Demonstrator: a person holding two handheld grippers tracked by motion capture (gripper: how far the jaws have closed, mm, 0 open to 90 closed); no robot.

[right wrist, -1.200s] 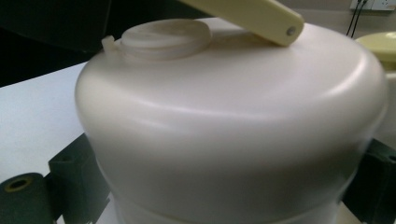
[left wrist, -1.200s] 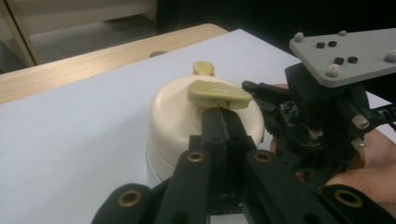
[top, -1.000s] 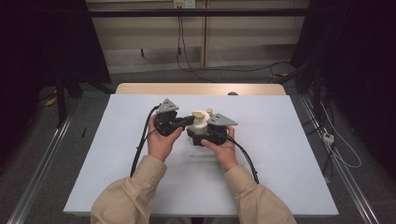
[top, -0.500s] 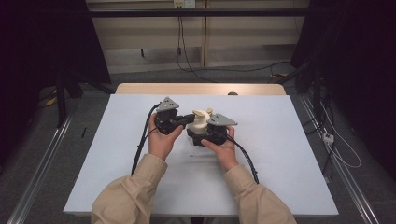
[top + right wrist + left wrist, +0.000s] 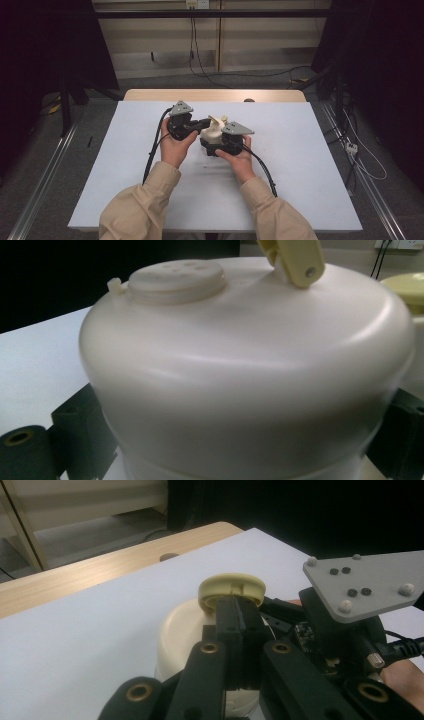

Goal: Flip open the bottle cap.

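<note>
A cream container (image 5: 212, 132) stands on the white bench (image 5: 300, 170), near the middle of its far edge. The right gripper (image 5: 216, 141) has its fingers (image 5: 75, 425) set against both sides of the container's body, clasping it from the near side. The left gripper (image 5: 201, 122) comes in from the left; its fingers (image 5: 240, 625) are pressed together, with their tips at the rim of the pale yellow round cap (image 5: 232, 591) on the container's top. Whether they pinch that rim cannot be told. A yellow flip tab (image 5: 295, 257) stands raised beside a flat perforated disc (image 5: 175, 277) on the container's top.
</note>
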